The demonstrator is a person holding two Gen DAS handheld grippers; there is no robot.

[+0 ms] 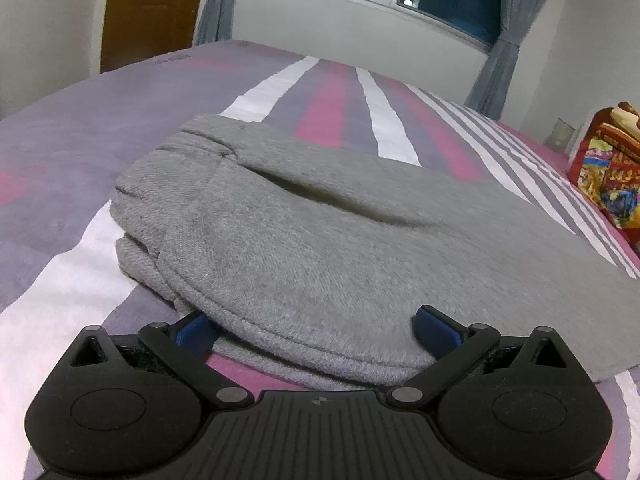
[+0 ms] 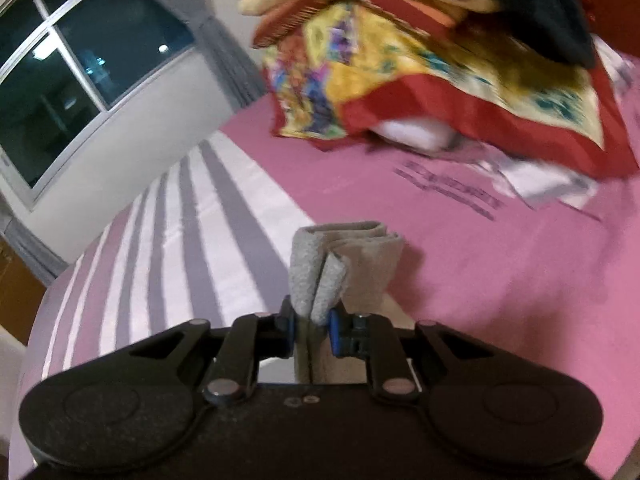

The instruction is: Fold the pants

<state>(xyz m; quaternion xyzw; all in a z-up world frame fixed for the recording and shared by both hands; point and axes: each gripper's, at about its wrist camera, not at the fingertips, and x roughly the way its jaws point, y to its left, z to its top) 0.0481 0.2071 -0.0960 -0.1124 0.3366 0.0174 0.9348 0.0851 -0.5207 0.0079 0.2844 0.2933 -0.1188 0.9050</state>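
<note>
The grey pants (image 1: 320,224) lie folded on the striped bed, filling the middle of the left wrist view. My left gripper (image 1: 316,326) is open, its blue pads spread wide on either side of the near hemmed edge of the pants, low over the sheet. My right gripper (image 2: 312,320) is shut on a bunched, folded end of the grey pants (image 2: 344,256), which sticks up between the blue pads above the pink sheet.
The bed (image 1: 328,104) has purple, pink and white stripes. A colourful red-and-yellow blanket pile (image 2: 420,64) lies ahead of the right gripper and shows at the right edge of the left wrist view (image 1: 608,168). A window, curtains and a door stand behind.
</note>
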